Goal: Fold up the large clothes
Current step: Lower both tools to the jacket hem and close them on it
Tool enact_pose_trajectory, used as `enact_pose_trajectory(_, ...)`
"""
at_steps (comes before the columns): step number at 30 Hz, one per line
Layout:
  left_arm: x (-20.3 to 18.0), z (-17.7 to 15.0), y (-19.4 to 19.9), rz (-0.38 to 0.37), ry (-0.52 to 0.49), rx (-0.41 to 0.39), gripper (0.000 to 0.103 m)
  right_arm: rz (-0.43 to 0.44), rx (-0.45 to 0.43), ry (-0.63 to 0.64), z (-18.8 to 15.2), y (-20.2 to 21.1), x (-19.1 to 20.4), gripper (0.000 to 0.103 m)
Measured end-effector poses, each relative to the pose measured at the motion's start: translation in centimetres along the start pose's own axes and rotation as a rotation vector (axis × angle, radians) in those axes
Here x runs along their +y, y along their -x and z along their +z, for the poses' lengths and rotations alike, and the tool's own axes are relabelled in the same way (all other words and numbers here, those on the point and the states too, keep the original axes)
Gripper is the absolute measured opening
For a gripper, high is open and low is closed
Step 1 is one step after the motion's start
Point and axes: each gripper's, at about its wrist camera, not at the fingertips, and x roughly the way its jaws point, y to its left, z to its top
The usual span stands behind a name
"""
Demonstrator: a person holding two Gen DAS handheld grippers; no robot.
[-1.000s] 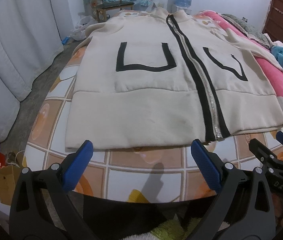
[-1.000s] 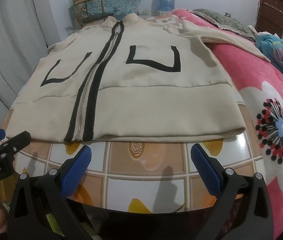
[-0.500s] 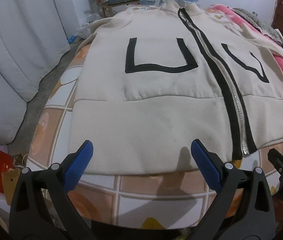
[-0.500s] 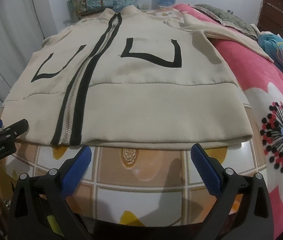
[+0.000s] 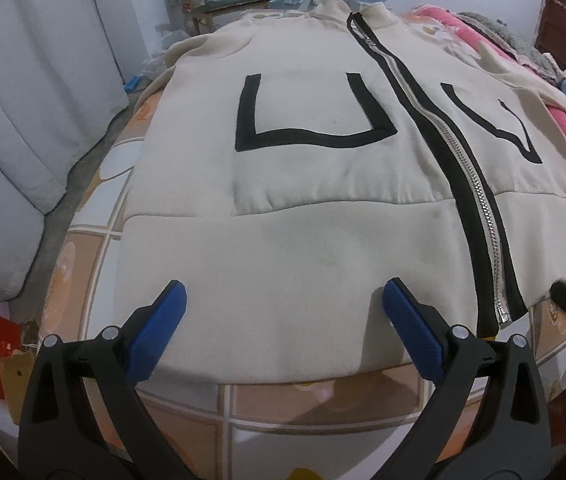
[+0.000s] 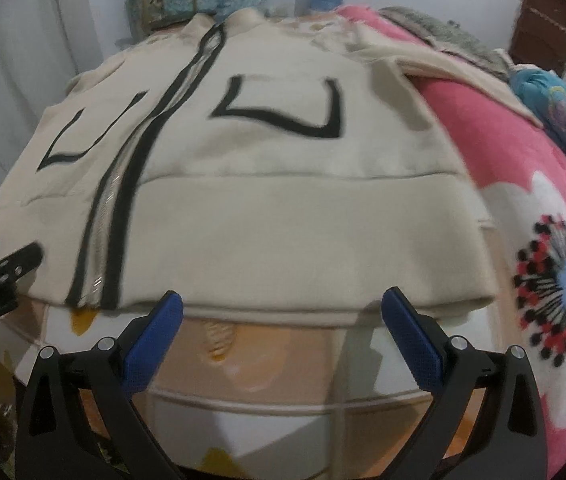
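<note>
Jacket (image 5: 323, 208) first: your cream zip-up lies flat and face up on the bed, on the tiled-pattern bedsheet (image 5: 307, 404), collar toward the far end and hem along the near edge. Its black-edged zipper (image 5: 479, 216) is closed and runs from collar to hem, with a black U-shaped pocket outline on either side of it.

Your left gripper (image 5: 283, 300) is released, its blue pads wide apart, the fingertips over the hem band on the side of the zipper nearer the bed's left edge. From this view you cannot tell whether the pads touch the cloth. The zipper's bottom end sits just to the right of the right-hand pad.

Your right gripper (image 6: 283, 308) is also spread open, its tips at the jacket's hem on the other side of the zipper, with bare sheet showing below them. The jacket's near right corner lies just beyond the right-hand pad, beside the pink flowered blanket (image 6: 523, 152) along the bed's right edge. One sleeve (image 6: 443, 60) stretches out across that blanket.

Each gripper shows at the edge of the other's view.
</note>
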Motion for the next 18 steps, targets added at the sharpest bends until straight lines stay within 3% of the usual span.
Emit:
enact_pose_trajectory(4,0.3,0.0,-0.1,-0.026,-0.012,-0.007,0.096,-0.075,-0.056,-0.049,0.9,0.5,-3.6,0.097)
enact_pose_trajectory(9,0.4,-0.2,-0.1,-0.036,-0.025,-0.022,0.096,-0.120,-0.061,-0.114,1.3,0.2,-7.3,0.096)
enact_pose_trajectory(12,0.5,-0.1,0.0,-0.048,-0.031,-0.019,0.096,-0.106,-0.044,-0.136,1.3,-0.4,-8.5,0.086)
enact_pose_trajectory(18,3.0,0.8,1.0,-0.060,0.046,-0.103,0.095,-0.107,-0.057,-0.129,1.6,-0.9,-9.2,0.070)
